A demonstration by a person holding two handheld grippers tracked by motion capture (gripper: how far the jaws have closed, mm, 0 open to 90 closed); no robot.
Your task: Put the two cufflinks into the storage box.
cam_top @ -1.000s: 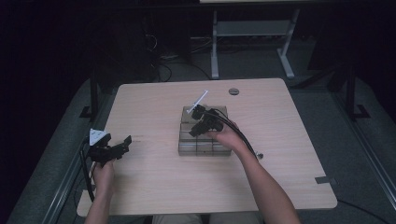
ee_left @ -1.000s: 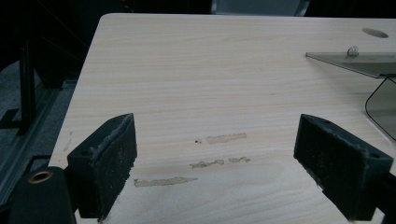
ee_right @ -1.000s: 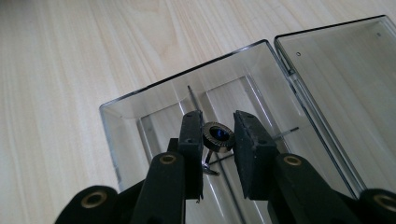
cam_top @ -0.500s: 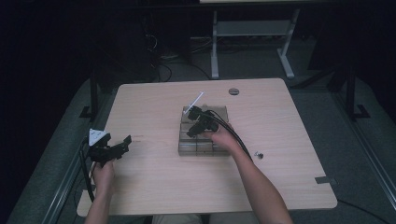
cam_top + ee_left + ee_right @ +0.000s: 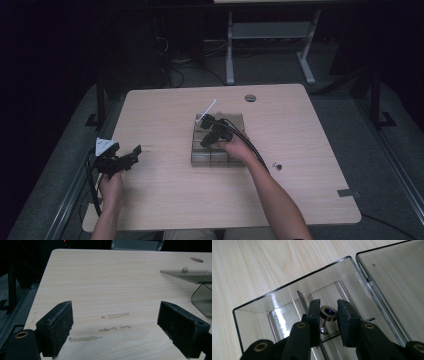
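Right gripper view: our right gripper clamps a small round metal part between its pads, down inside a compartment of the clear plastic box. High view: box sits mid-table. Our left gripper hovers near the table's left edge, jaws spread wide, nothing between them.

Pale wood-grain table with faint darker smudges near its left edge, smoky clear compartment box with dark rims, black right gripper pads around a silver knurled ring (blue glint inside), black left gripper, white-grey plate.
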